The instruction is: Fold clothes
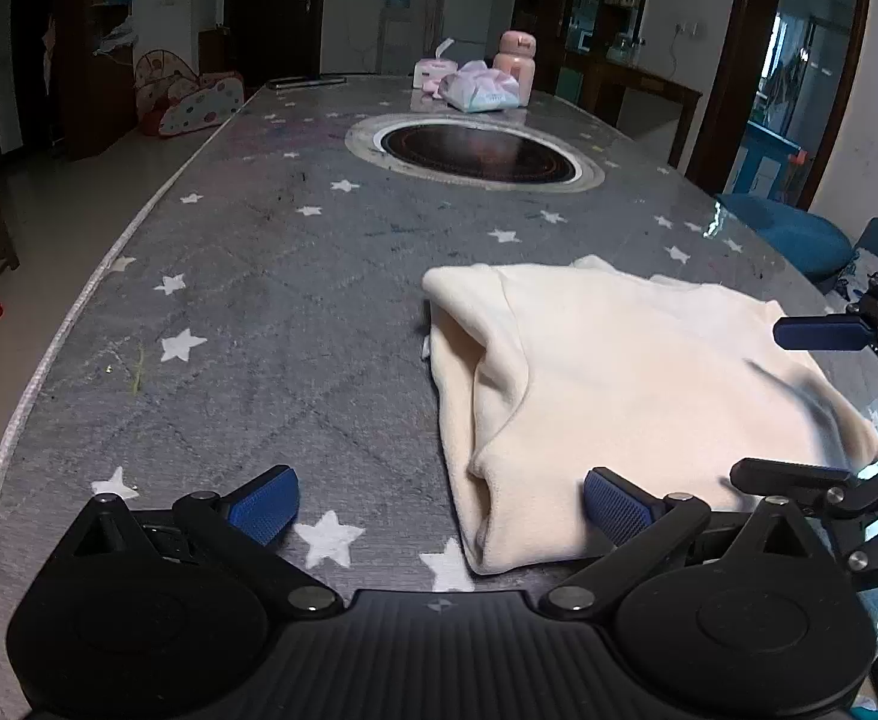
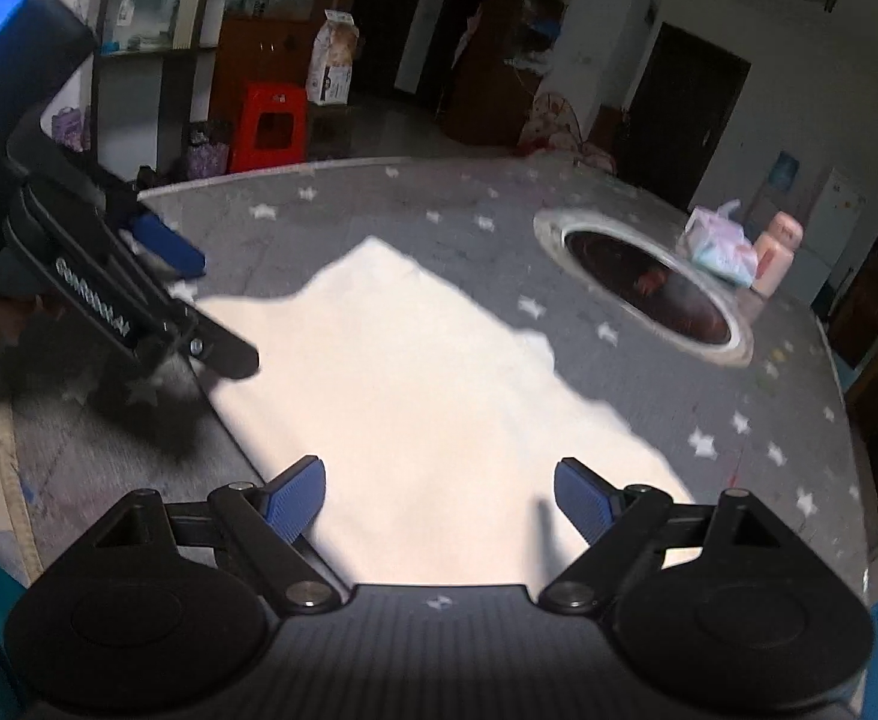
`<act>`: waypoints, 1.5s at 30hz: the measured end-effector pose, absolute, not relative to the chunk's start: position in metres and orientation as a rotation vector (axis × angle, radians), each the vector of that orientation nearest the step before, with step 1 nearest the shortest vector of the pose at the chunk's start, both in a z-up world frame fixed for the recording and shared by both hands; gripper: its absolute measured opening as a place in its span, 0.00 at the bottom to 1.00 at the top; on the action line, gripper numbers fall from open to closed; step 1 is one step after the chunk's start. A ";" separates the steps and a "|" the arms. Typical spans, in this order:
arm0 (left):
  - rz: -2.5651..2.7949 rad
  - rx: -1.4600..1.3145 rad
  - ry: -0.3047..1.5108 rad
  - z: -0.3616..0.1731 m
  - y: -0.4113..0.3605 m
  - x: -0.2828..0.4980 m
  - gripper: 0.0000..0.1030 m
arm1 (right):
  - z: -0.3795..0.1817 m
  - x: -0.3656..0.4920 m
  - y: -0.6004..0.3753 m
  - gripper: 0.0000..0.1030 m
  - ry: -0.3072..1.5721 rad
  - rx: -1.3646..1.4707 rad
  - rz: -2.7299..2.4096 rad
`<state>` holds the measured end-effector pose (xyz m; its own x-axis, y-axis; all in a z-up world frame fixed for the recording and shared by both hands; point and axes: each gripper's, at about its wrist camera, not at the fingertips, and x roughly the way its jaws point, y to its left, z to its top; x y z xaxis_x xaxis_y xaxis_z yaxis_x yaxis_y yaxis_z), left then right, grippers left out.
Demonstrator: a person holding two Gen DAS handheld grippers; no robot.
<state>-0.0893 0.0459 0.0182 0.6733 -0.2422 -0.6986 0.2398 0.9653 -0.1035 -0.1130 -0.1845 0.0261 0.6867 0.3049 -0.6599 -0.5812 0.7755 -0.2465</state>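
We had a cream garment (image 1: 619, 372) lying on the grey star-patterned table (image 1: 229, 312), near the edge closest to us, its left side already turned over onto itself in a soft roll. Our left gripper (image 1: 439, 507) hung low over the table at the garment's near left corner, fingers spread wide and holding nothing. Our right gripper (image 2: 439, 498) hovered above the cloth's near edge, likewise spread and empty.

We judged that we were between folds: one side looked doubled over, yet the bundle was loose and uneven. Whether another fold was due or the piece only needed squaring off, the pictures did not settle. Any next grasp would have called for pinching every layer at an edge together, since the fabric looked thick and limp.

Much stayed unclear. The right view was blurred and overexposed, so the cloth showed as a white patch without seams. We could not tell the garment's type, and its right edge was cut off behind the right gripper in the left view.
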 end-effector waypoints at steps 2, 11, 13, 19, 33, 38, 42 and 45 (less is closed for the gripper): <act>-0.268 -0.004 0.785 0.017 0.048 -0.090 1.00 | 0.029 -0.114 -0.183 0.83 0.634 -0.467 0.528; -0.260 -0.055 0.786 0.021 0.064 -0.088 0.99 | 0.035 -0.109 -0.169 0.83 0.655 -0.479 0.595; -0.249 -0.076 0.777 0.025 0.070 -0.085 0.99 | 0.039 -0.105 -0.163 0.82 0.666 -0.466 0.632; -0.208 -0.192 0.807 0.029 0.089 -0.068 0.96 | 0.040 -0.102 -0.136 0.73 0.682 -0.479 0.740; -0.250 -0.419 0.881 0.030 0.094 -0.035 0.86 | 0.024 -0.111 -0.080 0.30 0.682 -0.620 0.839; -0.272 -0.538 0.917 0.026 0.091 -0.029 0.86 | 0.031 -0.106 -0.092 0.07 0.690 -0.520 0.829; -0.275 -0.618 0.943 0.025 0.086 -0.023 0.86 | 0.045 -0.099 -0.107 0.05 0.687 -0.417 0.835; -0.284 -0.663 0.958 0.024 0.080 -0.020 0.86 | 0.050 -0.099 -0.116 0.05 0.683 -0.384 0.836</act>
<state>-0.0196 0.0805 0.0235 0.5578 -0.5020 -0.6609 -0.0605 0.7696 -0.6356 -0.0994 -0.1155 0.0504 0.4785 0.5472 -0.6867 -0.7820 0.6214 -0.0497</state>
